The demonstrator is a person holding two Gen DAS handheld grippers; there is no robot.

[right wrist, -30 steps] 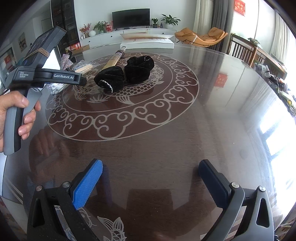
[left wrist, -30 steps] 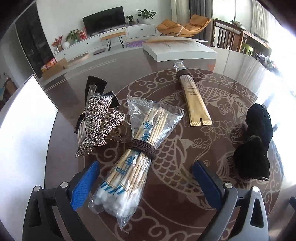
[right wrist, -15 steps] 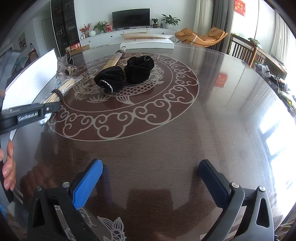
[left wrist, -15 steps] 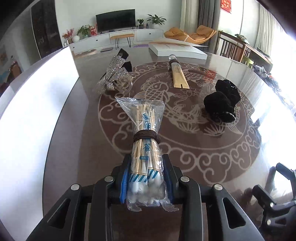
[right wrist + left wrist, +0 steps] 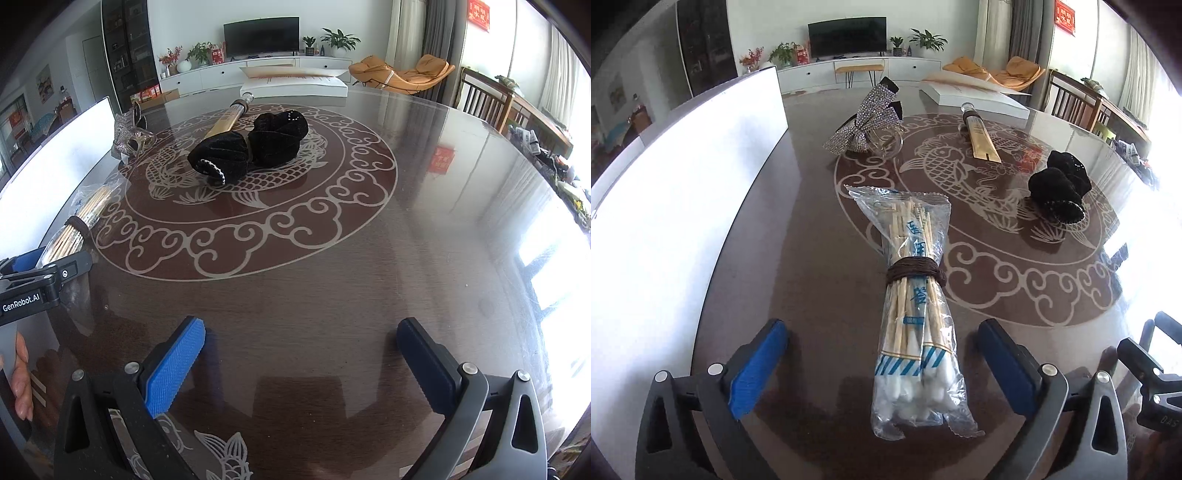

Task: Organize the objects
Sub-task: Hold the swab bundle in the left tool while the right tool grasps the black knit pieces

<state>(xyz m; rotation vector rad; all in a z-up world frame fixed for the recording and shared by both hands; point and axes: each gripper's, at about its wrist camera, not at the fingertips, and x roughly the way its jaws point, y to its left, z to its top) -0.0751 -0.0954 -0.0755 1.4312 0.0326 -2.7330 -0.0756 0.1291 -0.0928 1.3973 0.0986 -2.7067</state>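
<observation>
Lying between wide-open left gripper [image 5: 882,354]: one swab pack [image 5: 916,314]. At 12: one bow [image 5: 866,127], one tube [image 5: 979,138]; at 2: one black scrunchie [image 5: 1058,188]. Right gripper [image 5: 301,363] open, empty.

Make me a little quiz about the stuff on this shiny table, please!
1. True or false: the left gripper is squeezing the clear plastic bag of wooden cotton swabs.
2. Which lies closest to the black velvet hair bow? A) the gold tube with a clear cap B) the silver rhinestone bow C) the white book
3. Fill in: the right gripper holds ____.

Key:
1. False; its jaws stand open on either side of the bag.
2. A
3. Nothing; its jaws are open over the bare brown table.
</observation>
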